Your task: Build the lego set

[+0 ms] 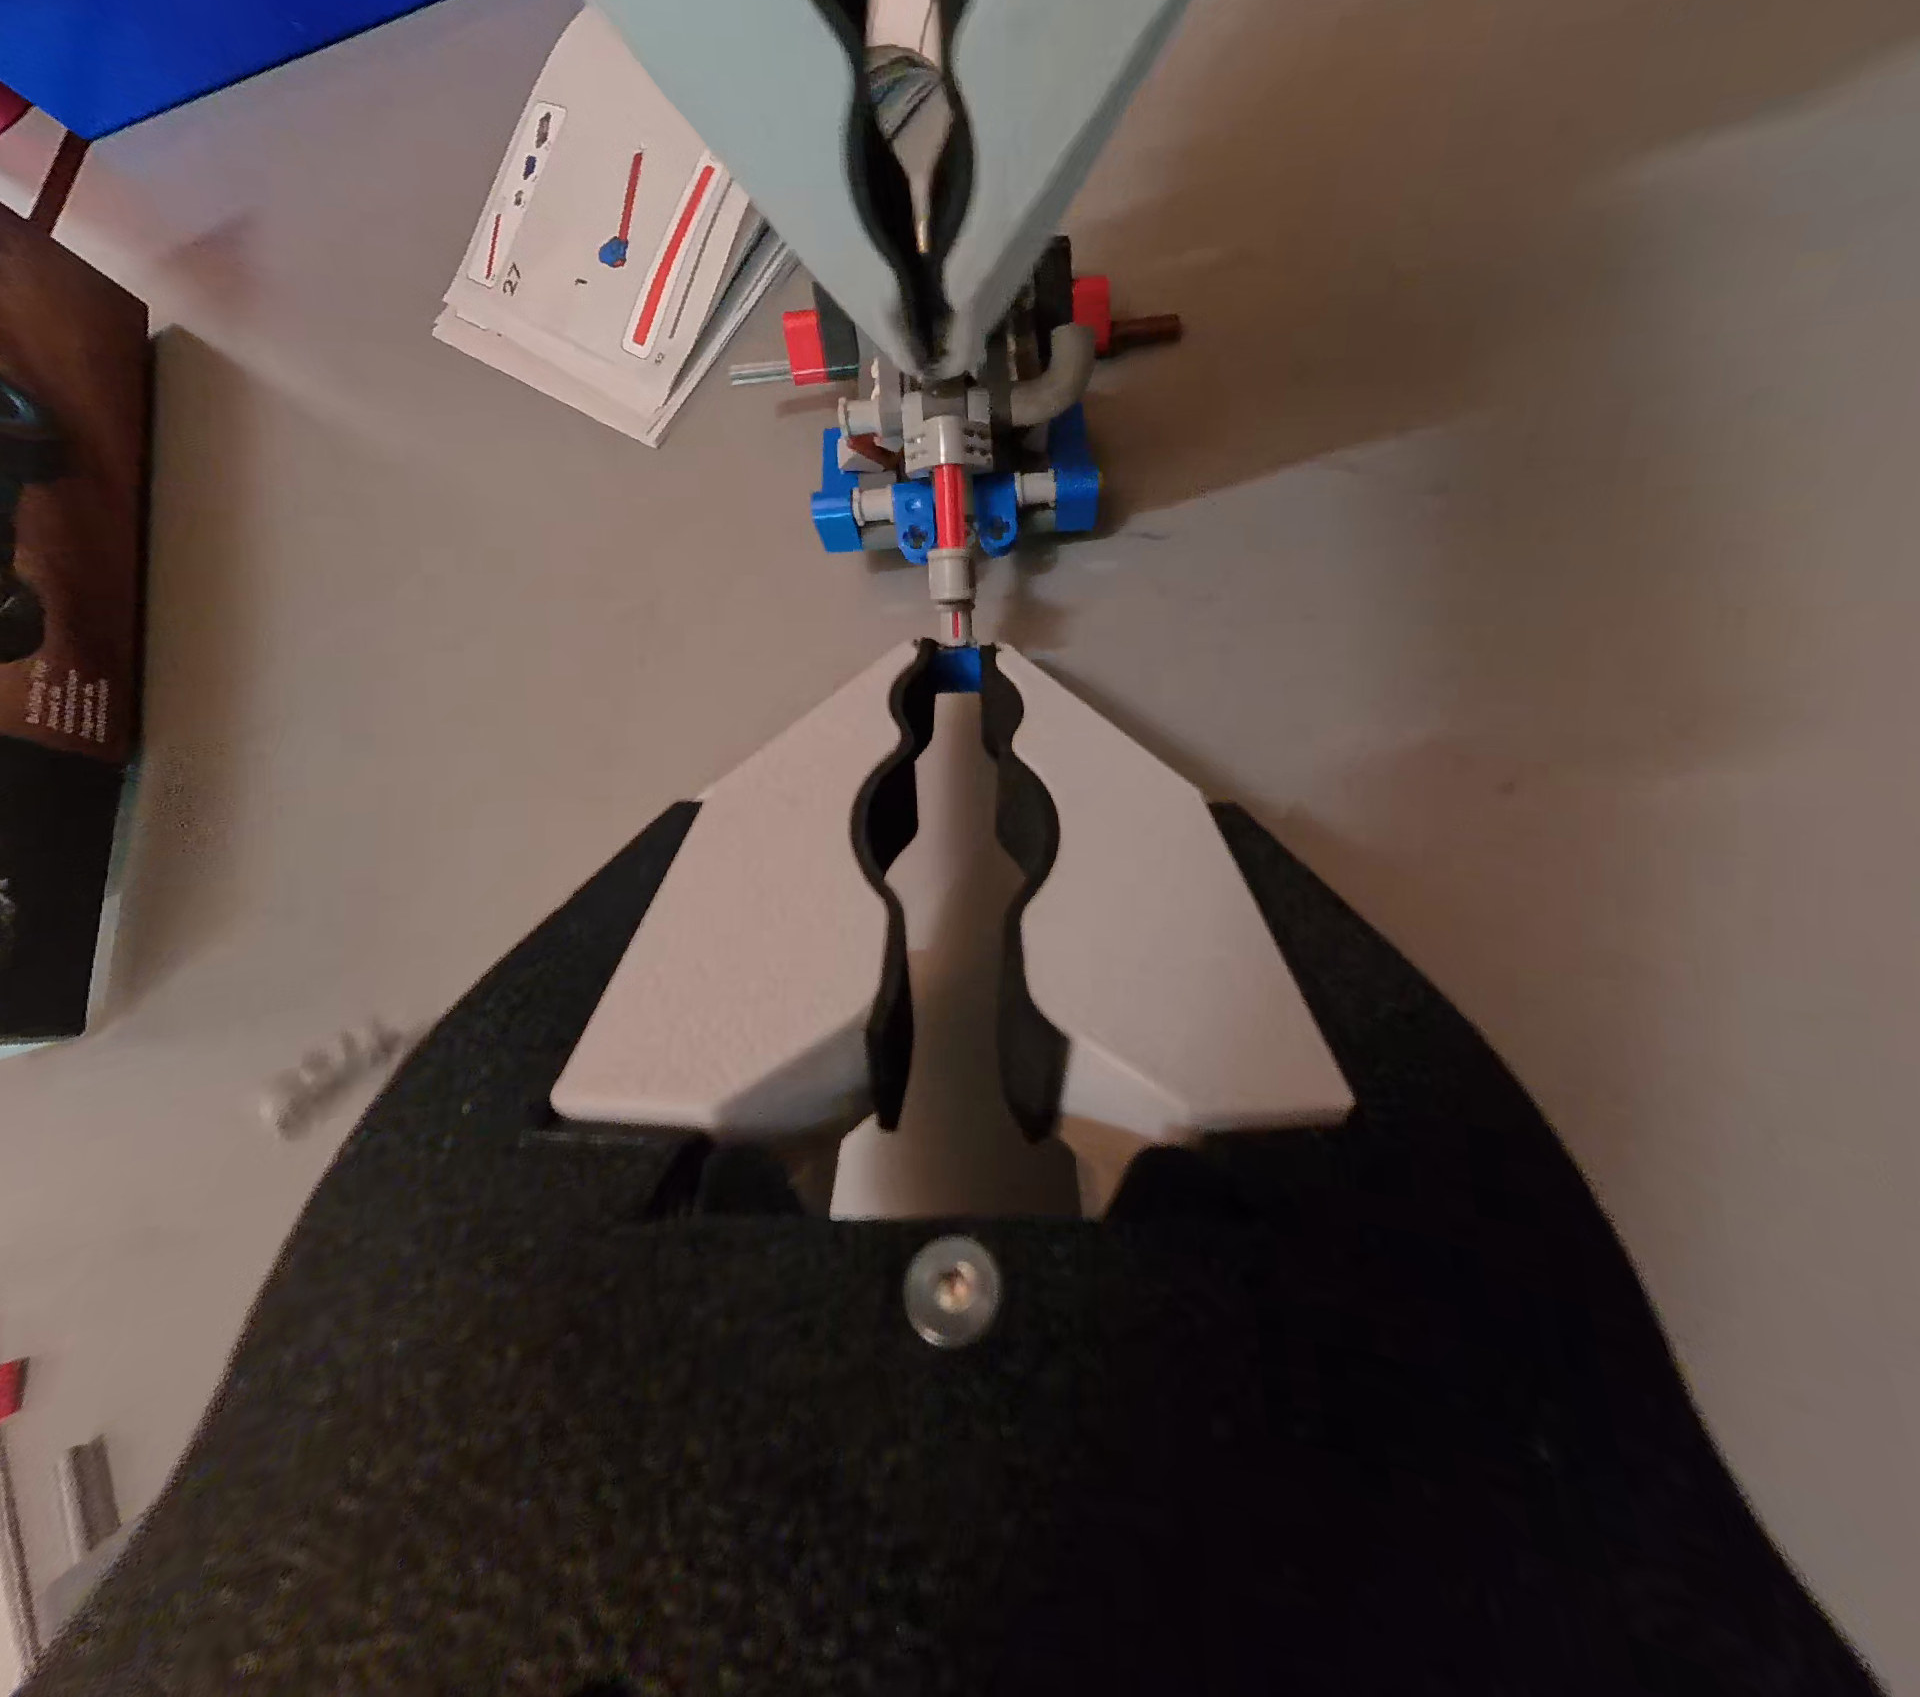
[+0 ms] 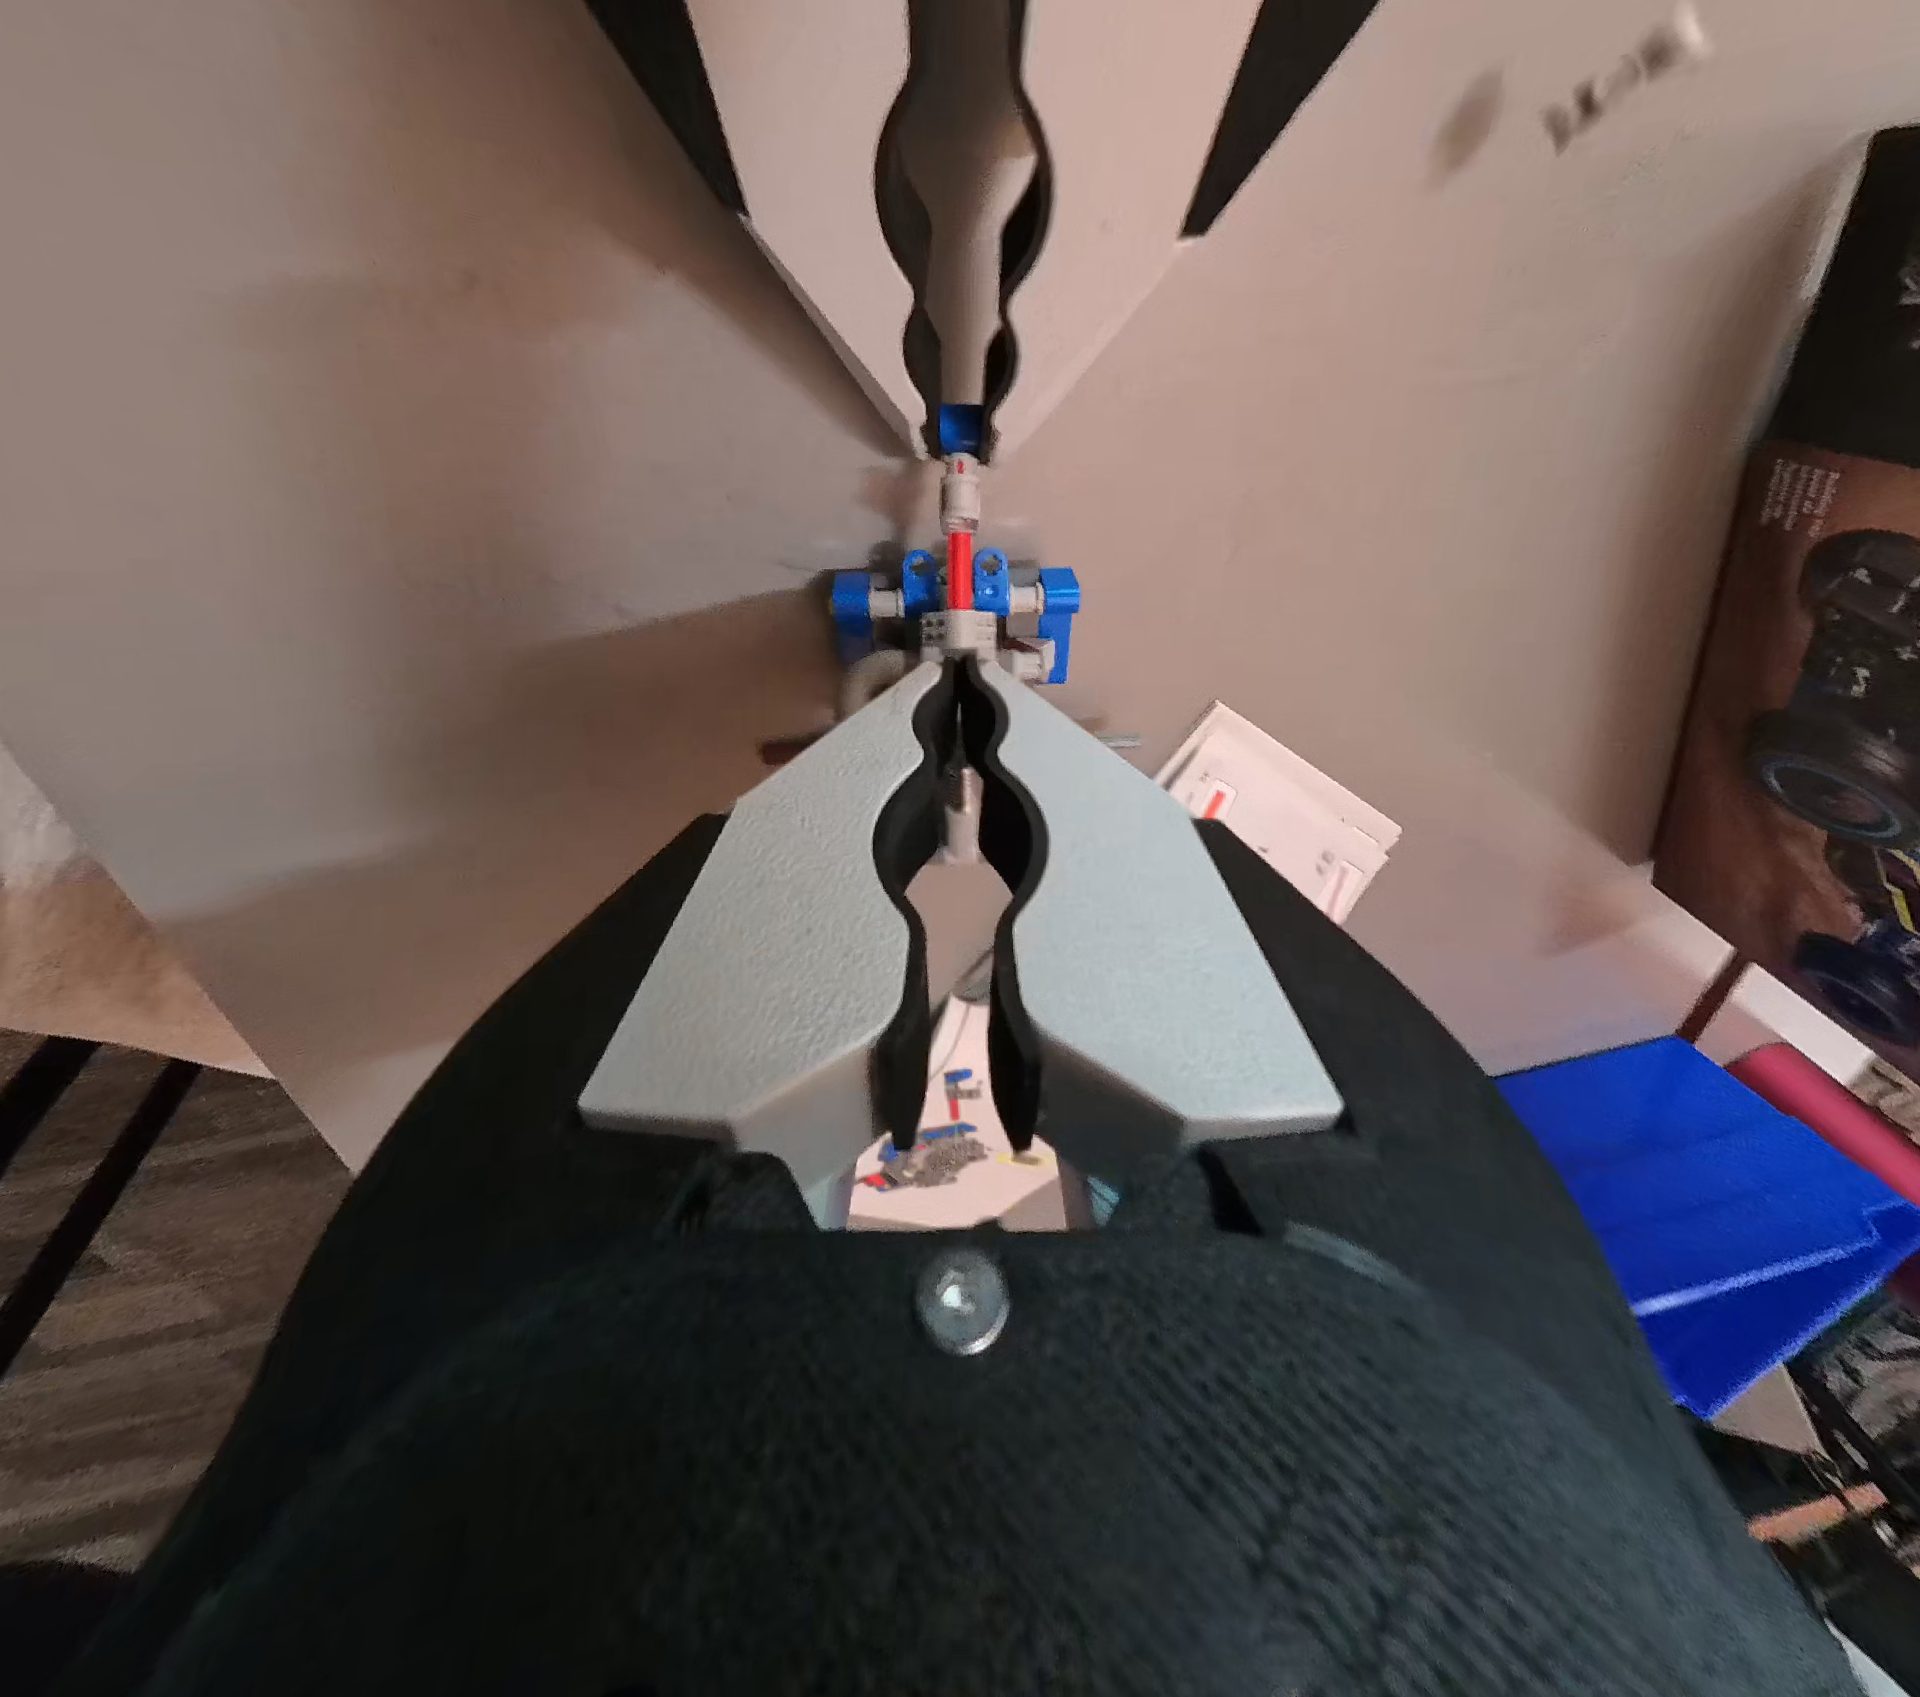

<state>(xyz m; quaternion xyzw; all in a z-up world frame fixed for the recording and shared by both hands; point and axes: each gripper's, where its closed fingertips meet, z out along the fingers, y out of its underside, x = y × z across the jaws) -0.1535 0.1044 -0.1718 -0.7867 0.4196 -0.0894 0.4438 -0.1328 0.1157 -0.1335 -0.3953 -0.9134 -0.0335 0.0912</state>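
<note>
- A small blue piece (image 1: 954,671) is clamped at the tips of the left gripper (image 1: 954,660), both pads pressed on its sides; the jaws stand narrow.
- Just ahead of that piece, the end of a red axle (image 1: 948,494) with a grey bush (image 1: 948,575) is met.
- The axle runs into a blue and grey brick assembly (image 1: 951,484) on the table (image 1: 1455,712).
- The right gripper (image 2: 961,665) is closed on a thin grey part of the assembly's far side.
- An instruction booklet (image 1: 592,265) lies beside the right gripper; a dark box (image 1: 62,608) lies off to the left gripper's left.
</note>
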